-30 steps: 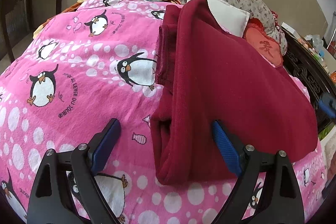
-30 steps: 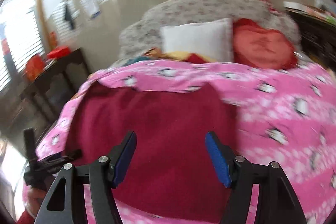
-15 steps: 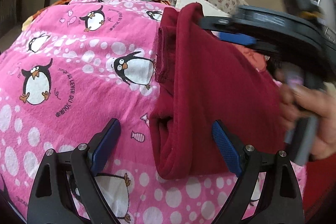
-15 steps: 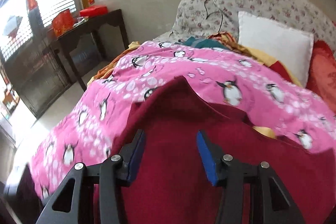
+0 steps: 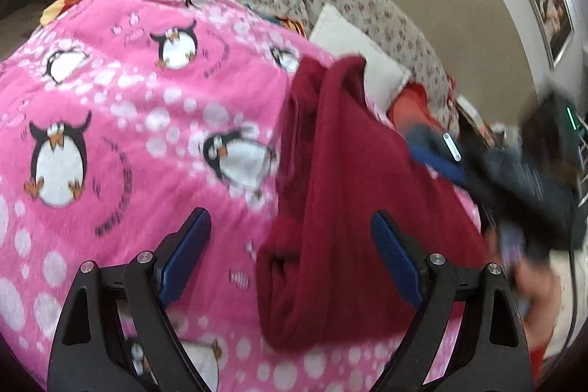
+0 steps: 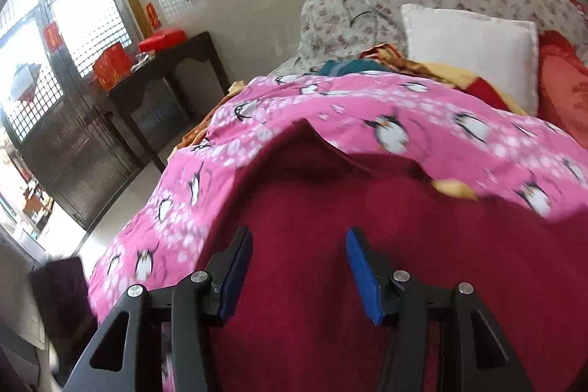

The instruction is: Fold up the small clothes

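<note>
Dark-red fleece garment [image 5: 352,193], long axis twelve-to-six, is framed by the released left tongs [image 5: 290,256]; the unclenched, empty right tongs [image 6: 299,272] are seen above it.

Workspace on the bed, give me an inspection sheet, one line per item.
Surface: pink penguin blanket, bare to the garment's left.
Job's things: dark red garment, partly folded, lying on the blanket.
Clutter: white pillow, red cushion, yellow and orange cloth.
Grippers: left gripper open, low over the garment's near edge; right gripper open over the garment.
Cables: nothing seen.
Surroundings: dark side table with red boxes, windows, framed pictures.
</note>
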Demonstrator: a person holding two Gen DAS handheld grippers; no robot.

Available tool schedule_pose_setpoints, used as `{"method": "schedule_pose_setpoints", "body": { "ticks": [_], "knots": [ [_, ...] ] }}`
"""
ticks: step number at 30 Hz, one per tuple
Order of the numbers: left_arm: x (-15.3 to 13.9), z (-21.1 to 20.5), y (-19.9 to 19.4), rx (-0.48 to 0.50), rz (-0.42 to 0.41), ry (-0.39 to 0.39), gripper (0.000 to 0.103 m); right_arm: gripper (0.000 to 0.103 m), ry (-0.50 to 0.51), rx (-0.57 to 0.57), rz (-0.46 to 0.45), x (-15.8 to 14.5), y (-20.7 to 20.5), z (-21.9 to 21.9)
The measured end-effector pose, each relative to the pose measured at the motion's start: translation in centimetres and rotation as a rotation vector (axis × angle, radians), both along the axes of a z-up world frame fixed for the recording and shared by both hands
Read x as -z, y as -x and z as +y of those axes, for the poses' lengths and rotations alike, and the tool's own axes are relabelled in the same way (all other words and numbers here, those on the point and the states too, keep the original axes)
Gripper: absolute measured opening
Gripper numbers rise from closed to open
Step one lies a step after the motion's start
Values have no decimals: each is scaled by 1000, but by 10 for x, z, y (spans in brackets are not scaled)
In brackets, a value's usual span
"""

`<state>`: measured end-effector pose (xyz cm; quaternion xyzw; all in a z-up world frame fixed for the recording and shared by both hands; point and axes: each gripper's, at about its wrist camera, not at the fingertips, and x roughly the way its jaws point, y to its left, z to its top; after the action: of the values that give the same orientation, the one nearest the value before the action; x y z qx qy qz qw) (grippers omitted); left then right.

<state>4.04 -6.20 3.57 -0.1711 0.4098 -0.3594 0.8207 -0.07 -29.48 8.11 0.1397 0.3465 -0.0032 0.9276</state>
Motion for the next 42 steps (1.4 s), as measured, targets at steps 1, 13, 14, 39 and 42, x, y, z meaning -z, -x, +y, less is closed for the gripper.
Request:
{"method": "schedule_pose_setpoints", "body": {
  "ticks": [1, 13, 14, 39, 42],
  "knots": [
    [-1, -3, -4, -6, 2, -13, 89, 52, 0, 15, -7, 0, 11, -4],
    [7, -50, -38, 64, 56, -11, 89, 52, -104, 116, -107, -7, 74, -66],
    [6, -52, -37, 80, 54, -21, 82, 52, -103, 125, -107, -5, 74, -72],
    [-16, -70, -36, 215, 146, -75, 25, 30, -249, 134, -58, 38, 43, -100],
    [-49, -75, -15, 244, 99, -84, 22, 30, -264, 171, -80, 34, 48, -114]
  ]
}}
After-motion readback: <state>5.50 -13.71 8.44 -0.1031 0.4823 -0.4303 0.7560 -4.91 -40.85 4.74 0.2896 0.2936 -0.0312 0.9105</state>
